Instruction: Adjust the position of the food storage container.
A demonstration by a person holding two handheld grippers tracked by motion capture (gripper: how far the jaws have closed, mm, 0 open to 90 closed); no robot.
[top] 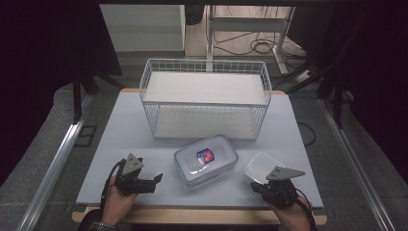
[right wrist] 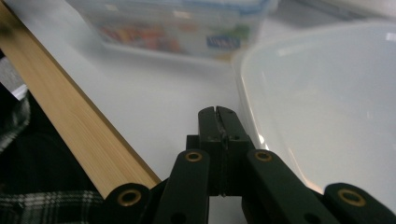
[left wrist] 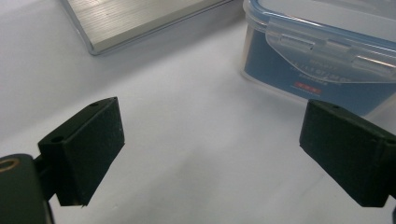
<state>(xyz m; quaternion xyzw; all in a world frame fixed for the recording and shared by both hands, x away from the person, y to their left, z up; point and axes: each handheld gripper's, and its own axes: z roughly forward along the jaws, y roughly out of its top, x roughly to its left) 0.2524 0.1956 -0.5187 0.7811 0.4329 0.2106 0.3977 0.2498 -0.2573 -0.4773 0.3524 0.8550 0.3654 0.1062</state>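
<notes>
A: Status on the right gripper (top: 263,186)?
B: Jaws fully closed, pads pressed flat against each other, nothing between them. In the right gripper view the tips sit just beside the rim of the clear plastic tub (right wrist: 327,107). Can't tell if they touch it.

A: Where's the tub?
B: Front right of the tabletop (top: 120,139), open side up, just ahead of the right gripper. In the high view the gripper's grey plate covers part of its near edge.

A: Left gripper (top: 156,179)?
B: Jaws wide open, empty. It sits low at the front left, pointing right toward the lidded food container (top: 206,160). In the left gripper view the container's clip-lock end, with a blue label, is ahead near the right-hand jaw, apart from it.

A: Container position?
B: Centre front, lid on, slightly skewed, between the two grippers. Near the tub, small gap between them.

A: Anything else?
B: White wire basket (top: 205,98) at the back centre, well apart from both grippers. Wooden edge (right wrist: 70,121) of the tabletop runs along the near side.
</notes>
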